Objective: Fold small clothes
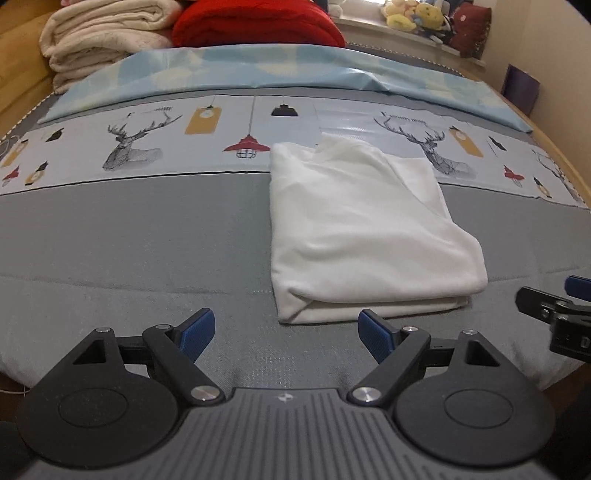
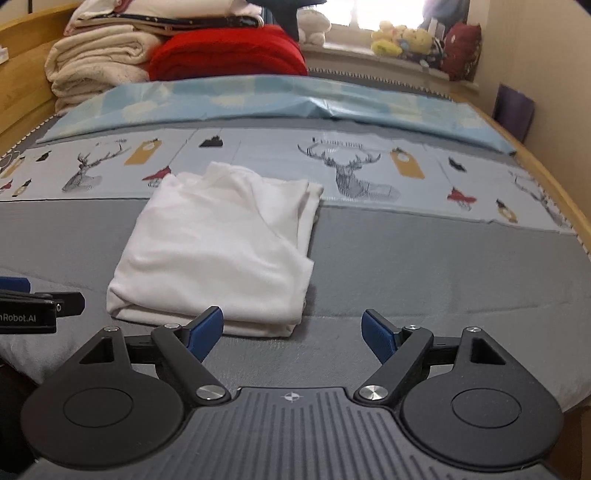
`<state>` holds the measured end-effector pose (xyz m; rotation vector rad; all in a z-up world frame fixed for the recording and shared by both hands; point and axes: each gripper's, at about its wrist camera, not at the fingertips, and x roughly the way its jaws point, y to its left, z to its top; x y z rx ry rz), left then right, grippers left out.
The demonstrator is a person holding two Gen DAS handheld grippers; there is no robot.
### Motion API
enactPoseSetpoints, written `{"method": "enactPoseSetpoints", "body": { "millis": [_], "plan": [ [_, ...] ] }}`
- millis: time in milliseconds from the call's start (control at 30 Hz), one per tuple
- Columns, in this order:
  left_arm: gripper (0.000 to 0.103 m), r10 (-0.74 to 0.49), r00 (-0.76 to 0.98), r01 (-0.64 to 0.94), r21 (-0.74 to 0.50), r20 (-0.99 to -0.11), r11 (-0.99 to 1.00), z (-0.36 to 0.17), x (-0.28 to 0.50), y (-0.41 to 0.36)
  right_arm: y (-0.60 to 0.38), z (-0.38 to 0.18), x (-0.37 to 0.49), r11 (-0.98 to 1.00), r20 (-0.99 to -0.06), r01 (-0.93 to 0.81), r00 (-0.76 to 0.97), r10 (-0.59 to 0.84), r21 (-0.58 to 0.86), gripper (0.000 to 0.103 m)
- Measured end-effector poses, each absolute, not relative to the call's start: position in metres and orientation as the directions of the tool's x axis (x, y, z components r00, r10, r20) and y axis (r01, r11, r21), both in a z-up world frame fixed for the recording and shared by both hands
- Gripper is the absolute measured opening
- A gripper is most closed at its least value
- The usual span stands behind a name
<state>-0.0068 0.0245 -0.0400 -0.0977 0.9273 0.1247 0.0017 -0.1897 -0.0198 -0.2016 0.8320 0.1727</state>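
Grey bed cover fills most of what I see, with a pale strip of deer and lamp pictures across it and a light blue sheet behind that. Far back sit a pile of cream blankets, a red blanket and some soft toys on a ledge by the window. On the grey part lies my white cloth, folded into a neat block, flat on the bed. I see my left gripper just in front of the cloth's near edge, with its blue fingers spread wide and nothing between them. My right gripper sits near the cloth's right corner, its blue fingers wide too and holding nothing. Neither one touches the cloth.
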Motion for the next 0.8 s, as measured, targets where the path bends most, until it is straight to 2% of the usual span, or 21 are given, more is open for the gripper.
{"method": "enactPoseSetpoints", "body": {
  "millis": [800],
  "plan": [
    [0.089,0.026,0.594,-0.111,-0.050,-0.804,0.993,-0.0464,-0.0006,0.0221,-0.1848,-0.0262,0.0088,0.965,-0.761,-0.241,0.644,0.081,-0.100,0.083]
  ]
}}
